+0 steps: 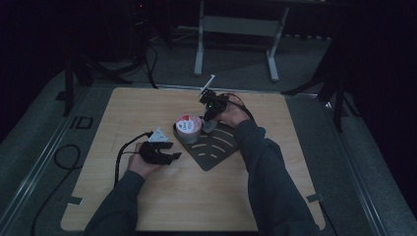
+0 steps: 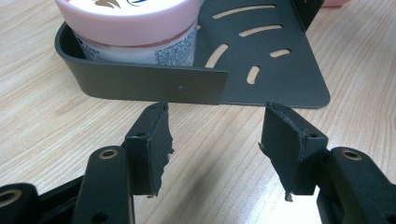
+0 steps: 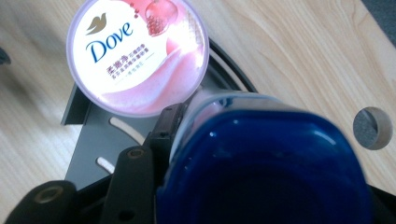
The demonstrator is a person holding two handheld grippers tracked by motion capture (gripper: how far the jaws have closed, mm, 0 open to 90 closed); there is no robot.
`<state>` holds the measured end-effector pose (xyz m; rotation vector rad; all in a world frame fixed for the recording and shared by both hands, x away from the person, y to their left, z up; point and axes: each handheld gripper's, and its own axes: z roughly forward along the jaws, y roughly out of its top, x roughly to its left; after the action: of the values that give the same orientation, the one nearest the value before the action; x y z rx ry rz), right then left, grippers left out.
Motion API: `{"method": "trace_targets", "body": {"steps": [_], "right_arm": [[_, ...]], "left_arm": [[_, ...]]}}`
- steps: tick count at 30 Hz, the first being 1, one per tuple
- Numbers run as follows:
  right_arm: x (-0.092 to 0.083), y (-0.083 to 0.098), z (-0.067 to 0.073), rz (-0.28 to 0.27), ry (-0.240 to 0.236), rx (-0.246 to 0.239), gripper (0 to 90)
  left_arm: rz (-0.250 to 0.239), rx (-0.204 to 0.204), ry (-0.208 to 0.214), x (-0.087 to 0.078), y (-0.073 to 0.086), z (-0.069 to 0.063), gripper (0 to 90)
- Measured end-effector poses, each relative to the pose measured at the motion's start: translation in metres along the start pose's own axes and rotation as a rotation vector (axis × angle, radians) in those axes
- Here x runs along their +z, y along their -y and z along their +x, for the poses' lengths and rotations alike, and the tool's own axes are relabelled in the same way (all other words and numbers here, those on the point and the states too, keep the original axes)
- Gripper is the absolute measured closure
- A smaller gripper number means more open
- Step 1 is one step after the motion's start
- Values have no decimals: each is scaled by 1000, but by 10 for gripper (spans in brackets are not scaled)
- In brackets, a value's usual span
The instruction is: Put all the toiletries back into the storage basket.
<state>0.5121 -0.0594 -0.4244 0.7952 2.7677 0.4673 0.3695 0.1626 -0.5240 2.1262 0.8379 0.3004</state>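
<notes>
Your right gripper (image 1: 210,118) pinches the blue-capped bottle (image 3: 261,163) over the corner shelf (image 2: 280,79), just beside the Dove jar (image 3: 137,53); lower it upright without nudging the jar, while your left gripper (image 2: 215,140) waits spread and empty

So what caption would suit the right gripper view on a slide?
Right gripper lowers a blue-capped bottle beside the pink Dove jar on the dark slotted metal tray.
</notes>
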Motion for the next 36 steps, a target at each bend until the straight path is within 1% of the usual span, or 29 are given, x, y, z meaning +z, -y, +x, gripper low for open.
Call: {"method": "trace_targets", "body": {"steps": [4, 8, 14, 16, 19, 23, 25, 31, 33, 36], "right_arm": [[3, -4, 0, -2, 11, 3, 549], [6, -9, -2, -9, 19, 22, 549], [8, -15, -4, -9, 28, 27, 549], [9, -17, -5, -8, 24, 27, 549], [12, -18, -6, -2, 21, 33, 549], [17, -18, -8, 0, 9, 57, 547], [20, -18, -9, 3, 6, 61, 546], [20, -20, -11, 3, -5, 79, 538], [19, -21, -12, -4, -11, 90, 519], [18, -22, -14, -36, -25, 118, 463]], "left_arm": [[-2, 0, 1, 0, 0, 0, 421], [-4, -1, 1, 0, 0, 0, 421], [-3, 2, -1, -1, 0, 0, 421], [0, 7, -3, -1, 0, -1, 421], [-3, 3, 0, -1, 0, -1, 421], [-2, 5, 1, 0, 0, -2, 420], [-1, 4, 1, 0, 0, -2, 420], [-2, 4, 2, 0, 0, -2, 420], [2, 9, 0, 0, 0, -2, 420], [0, 9, -1, 0, 0, -2, 419]]}}
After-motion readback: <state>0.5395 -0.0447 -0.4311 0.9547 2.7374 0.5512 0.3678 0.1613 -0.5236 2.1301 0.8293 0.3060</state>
